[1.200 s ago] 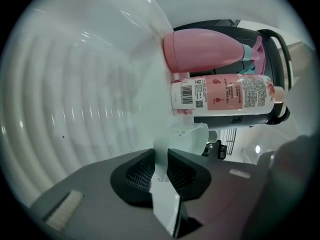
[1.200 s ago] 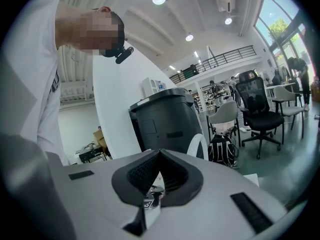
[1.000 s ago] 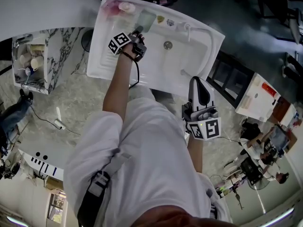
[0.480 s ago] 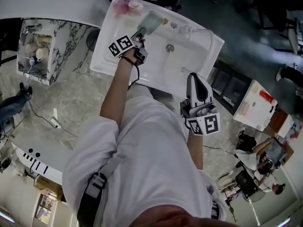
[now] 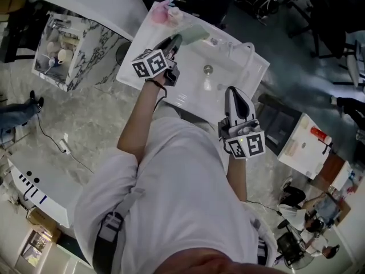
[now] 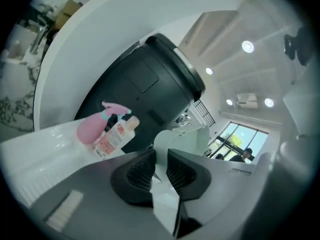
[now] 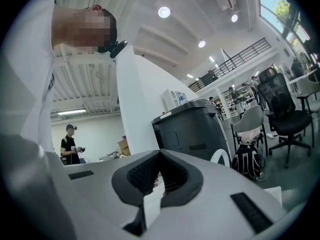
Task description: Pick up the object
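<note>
The object is a pale green plastic cup (image 5: 195,36). My left gripper (image 5: 174,43) is shut on its rim and holds it tilted in the air above the back of the white sink (image 5: 188,99). In the left gripper view the cup (image 6: 186,138) stands out past the dark pads, with its wall pinched in my left gripper (image 6: 160,159). My right gripper (image 5: 234,93) hangs at the sink's front edge, close to the person's body. Seen from its own view, my right gripper (image 7: 159,170) is shut with nothing in it.
A pink spray bottle (image 5: 159,14) and a small white bottle (image 5: 174,14) stand on the sink's back left corner; both bottles (image 6: 112,134) show in the left gripper view before a black bin (image 6: 145,84). A faucet (image 5: 246,48) rises at the back right. A marble rack (image 5: 63,53) stands left.
My left gripper has risen from the sink's back ledge with the cup in it and has rolled, tilting the cup. My right gripper has hardly moved.
</note>
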`<state>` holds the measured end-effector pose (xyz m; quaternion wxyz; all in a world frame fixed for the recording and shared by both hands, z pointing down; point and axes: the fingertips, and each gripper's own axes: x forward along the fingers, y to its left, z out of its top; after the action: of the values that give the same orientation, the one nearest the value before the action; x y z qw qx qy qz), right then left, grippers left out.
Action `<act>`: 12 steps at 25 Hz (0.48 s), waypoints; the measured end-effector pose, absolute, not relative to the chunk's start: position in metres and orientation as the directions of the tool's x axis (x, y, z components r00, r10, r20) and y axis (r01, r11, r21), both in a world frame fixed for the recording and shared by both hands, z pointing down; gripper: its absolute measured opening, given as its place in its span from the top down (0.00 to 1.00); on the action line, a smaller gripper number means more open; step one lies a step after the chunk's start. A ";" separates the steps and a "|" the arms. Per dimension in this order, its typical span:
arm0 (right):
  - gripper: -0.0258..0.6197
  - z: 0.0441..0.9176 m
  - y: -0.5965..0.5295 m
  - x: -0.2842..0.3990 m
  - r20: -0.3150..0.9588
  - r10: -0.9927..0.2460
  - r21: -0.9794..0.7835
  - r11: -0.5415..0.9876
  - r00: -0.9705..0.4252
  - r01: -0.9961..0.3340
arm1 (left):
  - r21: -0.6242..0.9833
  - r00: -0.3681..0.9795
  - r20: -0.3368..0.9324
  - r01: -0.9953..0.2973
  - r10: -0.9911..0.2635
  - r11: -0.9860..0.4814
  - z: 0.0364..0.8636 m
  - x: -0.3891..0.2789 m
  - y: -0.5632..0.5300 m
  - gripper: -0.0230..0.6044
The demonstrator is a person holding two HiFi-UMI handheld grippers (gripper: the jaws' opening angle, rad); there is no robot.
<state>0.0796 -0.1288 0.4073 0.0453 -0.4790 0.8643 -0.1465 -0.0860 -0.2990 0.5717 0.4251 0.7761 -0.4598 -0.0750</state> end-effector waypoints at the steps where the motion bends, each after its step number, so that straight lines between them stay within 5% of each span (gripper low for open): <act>1: 0.96 0.405 -0.130 0.081 0.051 -0.840 -0.295 0.504 -0.540 -0.812 | 0.701 0.566 0.259 -0.667 -0.783 -0.250 0.558 -0.086 -0.297 0.88; 12: 0.96 0.384 -0.140 0.087 -0.025 -0.817 -0.244 0.564 -0.577 -0.789 | 0.214 0.512 0.161 -0.853 -0.844 -0.477 0.425 -0.087 -0.274 0.88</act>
<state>0.0873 -0.1403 0.3842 0.0677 -0.4551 0.8818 -0.1034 -0.0872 -0.2742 0.4252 0.1340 0.8591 -0.4936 0.0167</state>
